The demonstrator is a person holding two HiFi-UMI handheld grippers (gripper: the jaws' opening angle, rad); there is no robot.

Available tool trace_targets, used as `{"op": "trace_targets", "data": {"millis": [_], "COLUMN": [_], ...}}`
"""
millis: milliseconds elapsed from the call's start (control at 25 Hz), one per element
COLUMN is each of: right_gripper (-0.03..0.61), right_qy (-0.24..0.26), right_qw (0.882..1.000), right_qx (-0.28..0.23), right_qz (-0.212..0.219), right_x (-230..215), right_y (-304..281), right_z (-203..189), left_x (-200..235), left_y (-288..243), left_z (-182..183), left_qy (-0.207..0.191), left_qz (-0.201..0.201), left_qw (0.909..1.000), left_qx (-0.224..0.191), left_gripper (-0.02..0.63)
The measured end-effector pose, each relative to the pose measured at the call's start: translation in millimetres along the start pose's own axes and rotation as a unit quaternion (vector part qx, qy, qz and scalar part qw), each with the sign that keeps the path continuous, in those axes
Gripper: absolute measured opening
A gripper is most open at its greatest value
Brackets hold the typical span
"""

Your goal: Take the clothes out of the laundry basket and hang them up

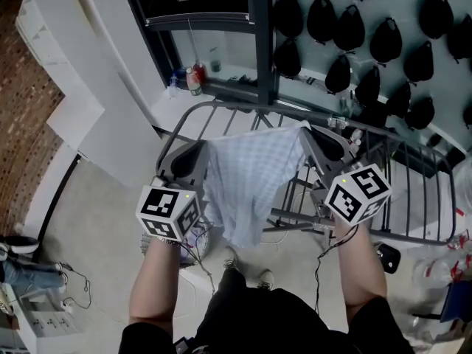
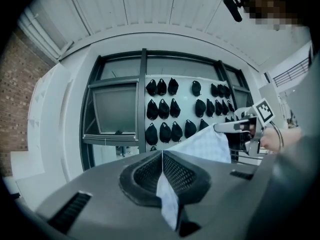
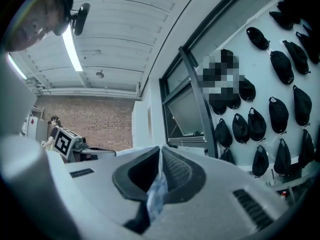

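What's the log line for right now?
left gripper: shut on checked cloth | right gripper: shut on checked cloth | checked cloth: spread between both, at drying rack

A pale blue checked cloth (image 1: 247, 183), black caps (image 1: 383, 39), grey drying rack (image 1: 413, 161).

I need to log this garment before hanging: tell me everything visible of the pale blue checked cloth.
The pale blue checked cloth looks like thin woven fabric with a fine check. Its upper edge is stretched between the left hand-held gripper and the right hand-held gripper, each shut on a corner. The rest sags to a narrowing lower end, hanging free, with the dark metal drying rack beyond it.
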State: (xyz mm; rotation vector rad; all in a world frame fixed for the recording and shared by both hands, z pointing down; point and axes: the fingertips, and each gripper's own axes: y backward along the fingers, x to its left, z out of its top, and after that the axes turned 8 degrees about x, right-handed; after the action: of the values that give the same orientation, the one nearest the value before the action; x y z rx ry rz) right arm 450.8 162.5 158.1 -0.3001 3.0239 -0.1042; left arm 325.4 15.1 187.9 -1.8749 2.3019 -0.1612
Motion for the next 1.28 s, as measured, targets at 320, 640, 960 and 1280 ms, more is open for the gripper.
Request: {"op": "trace_targets", "data": {"millis": [320, 640, 960, 1280], "right_gripper": [0.015, 0.015, 0.015, 0.015], "right_qy": [-0.006, -0.015, -0.022, -0.034], "right_qw": [0.999, 0.996, 0.99, 0.987], "right_qx": [0.002, 0.003, -0.005, -0.004], "right_qz": [-0.043, -0.091, -0.136, -0.154], "right_x": [-24, -54, -71, -89], "right_y": [-41, -92, -132, -155], "right_z": [3, 4, 6, 0], "left_x": [36, 78, 115, 134], "left_y": [-49, -108, -152, -181], "left_z": [7, 10, 10, 15], "left_qy": [0.001, 0.003, 0.004, 0.008], "left_qz": [-0.04, -0.082, -0.12, -0.125], "left_qw": [0.9992, 0.9966, 0.9927, 0.9921], "left_qx": [-0.007, -0.01, -0.011, -0.013], "left_gripper": [0.009, 0.009, 0.009, 0.009]}}
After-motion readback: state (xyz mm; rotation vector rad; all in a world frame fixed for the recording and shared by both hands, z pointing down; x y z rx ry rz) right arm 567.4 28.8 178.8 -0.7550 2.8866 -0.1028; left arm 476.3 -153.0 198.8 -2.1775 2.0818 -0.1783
